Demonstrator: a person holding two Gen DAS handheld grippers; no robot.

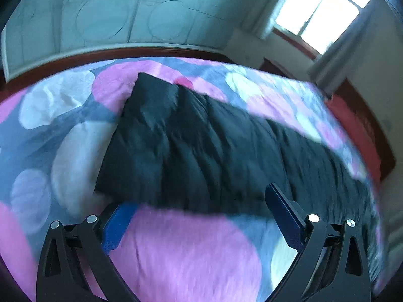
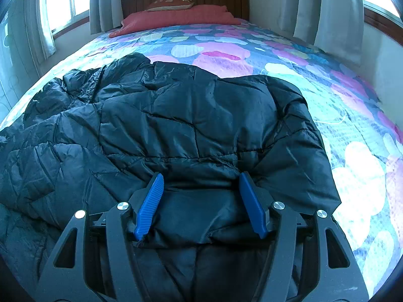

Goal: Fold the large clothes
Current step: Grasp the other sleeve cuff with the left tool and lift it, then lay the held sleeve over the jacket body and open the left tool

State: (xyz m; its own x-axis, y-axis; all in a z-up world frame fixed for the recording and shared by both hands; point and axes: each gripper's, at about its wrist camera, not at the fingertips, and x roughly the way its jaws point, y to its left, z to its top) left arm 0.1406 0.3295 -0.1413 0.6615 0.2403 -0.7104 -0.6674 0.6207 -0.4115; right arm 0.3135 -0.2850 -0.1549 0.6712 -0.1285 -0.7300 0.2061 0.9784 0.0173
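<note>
Bedroom daylight falls from curtained windows onto a bed [image 2: 327,115] covered by a quilt of pink, white and blue blobs, with a red pillow [image 2: 181,15] against the wooden headboard at 12 o'clock in the right wrist view. Across the near half of the bed lies the task's thing, a dark quilted puffer coat [image 2: 176,115], crumpled and roughly spread, running off toward 9 o'clock in that view.

The right gripper [image 2: 201,201] sits low over the coat's near edge. Its jaws stand partly spread, and a bunched fold of the coat rises between the 2 blue pads, which appear to press on the bunch from either side; I judge it a loose hold on a thick gather rather than a firm pinch.

The left gripper [image 1: 201,214] is empty, jaws spread wide, hovering over bare quilt. In its blurred view the coat [image 1: 201,146] lies just beyond the fingertips, filling 10 to 3 o'clock, with its near hem just ahead of the pads.

The step in hand looks like taking hold of 1 end of the coat with both grippers, to lift and fold it over. To do it well, the left jaws should reach the hem near a corner, take both layers, and close fully before any lift. Puffy slick fabric slips, so deep bites and a matched, level lift would keep the fold straight.
</note>
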